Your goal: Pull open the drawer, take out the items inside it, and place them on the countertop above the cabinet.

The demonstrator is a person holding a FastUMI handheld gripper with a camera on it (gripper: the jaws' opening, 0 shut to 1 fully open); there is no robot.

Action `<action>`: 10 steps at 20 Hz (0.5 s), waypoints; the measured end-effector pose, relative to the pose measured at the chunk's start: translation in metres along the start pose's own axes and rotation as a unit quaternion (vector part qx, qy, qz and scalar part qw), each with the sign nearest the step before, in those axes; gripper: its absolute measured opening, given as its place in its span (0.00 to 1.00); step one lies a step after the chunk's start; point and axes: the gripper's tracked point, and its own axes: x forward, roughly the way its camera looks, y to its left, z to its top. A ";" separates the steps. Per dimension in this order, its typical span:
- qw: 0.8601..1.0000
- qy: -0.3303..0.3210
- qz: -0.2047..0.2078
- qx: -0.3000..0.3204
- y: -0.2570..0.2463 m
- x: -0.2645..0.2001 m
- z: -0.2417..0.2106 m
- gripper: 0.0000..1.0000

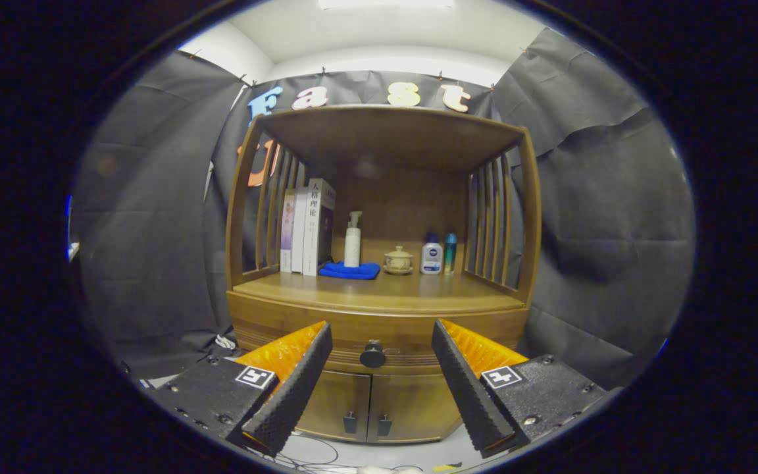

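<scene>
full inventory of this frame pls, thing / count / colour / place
cabinet: 1, brown wood, against the black cloth wall, beyond the claw
drawer: 1, brown wood, shut, under the countertop
drawer knob: 1, dark, centred on the drawer front, seen between the fingers and beyond them
lower doors: 2, brown wood with dark handles, below the drawer
books: 3, pale covers, upright at the countertop's left
cloth: 1, blue, folded, right of the books
pump bottle: 1, white, standing on the cloth
lidded cup: 1, beige, on a saucer, mid-countertop
bottles: 2, one white with blue cap, one teal, right of the cup
claw: 1, open, holding nothing, short of the knob
</scene>
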 end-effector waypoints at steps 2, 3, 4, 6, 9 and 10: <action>1.000 0.009 0.000 0.001 0.004 0.025 -0.016 0.99; 1.000 0.015 0.000 -0.001 0.006 0.038 -0.024 0.99; 1.000 0.021 -0.001 -0.002 0.006 0.051 -0.033 0.99; 0.999 0.033 -0.008 -0.006 0.005 0.075 -0.051 0.99; 0.999 0.048 -0.011 0.000 0.005 0.101 -0.073 0.99; 0.998 0.057 -0.013 -0.001 0.006 0.112 -0.082 0.98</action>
